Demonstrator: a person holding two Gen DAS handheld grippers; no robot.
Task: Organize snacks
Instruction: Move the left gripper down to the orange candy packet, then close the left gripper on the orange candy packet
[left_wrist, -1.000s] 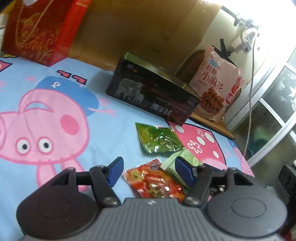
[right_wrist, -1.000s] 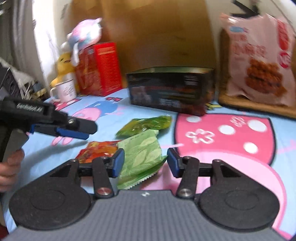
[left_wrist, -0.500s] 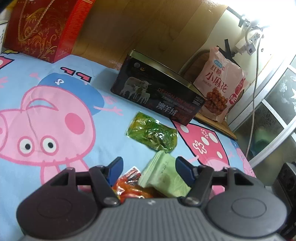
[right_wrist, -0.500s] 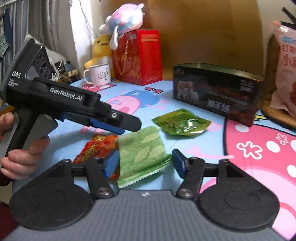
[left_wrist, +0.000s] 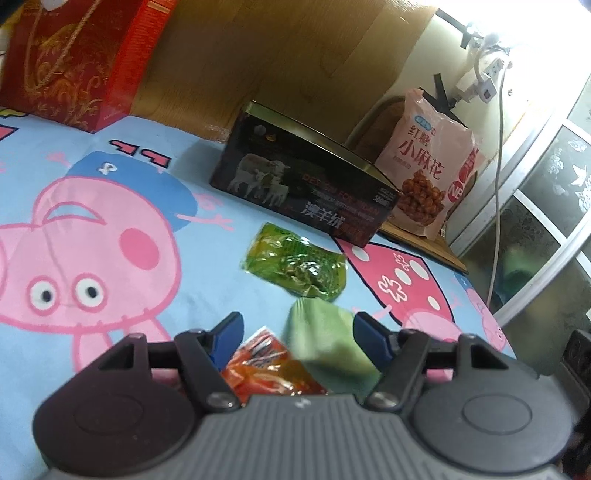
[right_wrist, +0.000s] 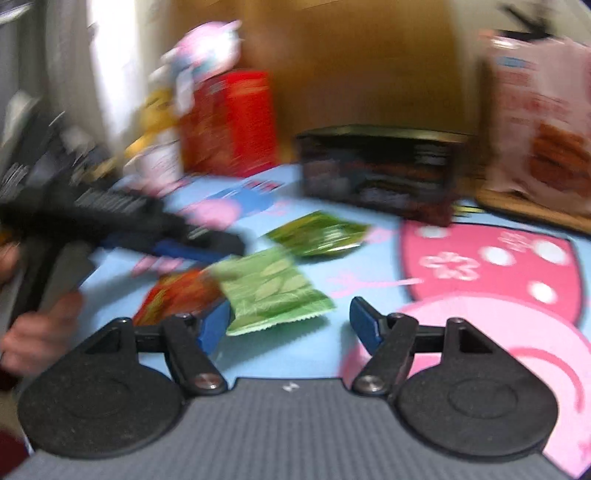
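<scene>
One cartoon-pig cloth (left_wrist: 110, 229) in blue and pink covers the surface, which may be a bed or a counter; I cannot tell which. On it, toward the wooden wall, stand one red gift bag (left_wrist: 70, 62), cut off at the top of the left wrist view, and one dark open box (left_wrist: 306, 195) printed with sheep. One large pink snack bag (left_wrist: 430, 162) stands just beyond the box on a wooden board.

Three small snack packets lie on the cloth in front of the box. The clear green packet (left_wrist: 295, 266) lies apart, nearest the box. The pale green leaf-print packet (right_wrist: 269, 291) overlaps an edge of the red-orange packet (right_wrist: 177, 295); the left device body hides much of the red one in its own view.

The right wrist view is smeared by motion, so the plush toys and a mug at its left are hard to make out.

The left hand-held gripper (left_wrist: 297, 336) points down at the red and pale green packets, its jaws just opened further, parted around them without pressing. A hand (right_wrist: 40, 332) grips its handle. The right hand-held gripper (right_wrist: 290, 325) has just widened too; its jaws stand apart with the pale green packet's serrated end just ahead, unclamped.
</scene>
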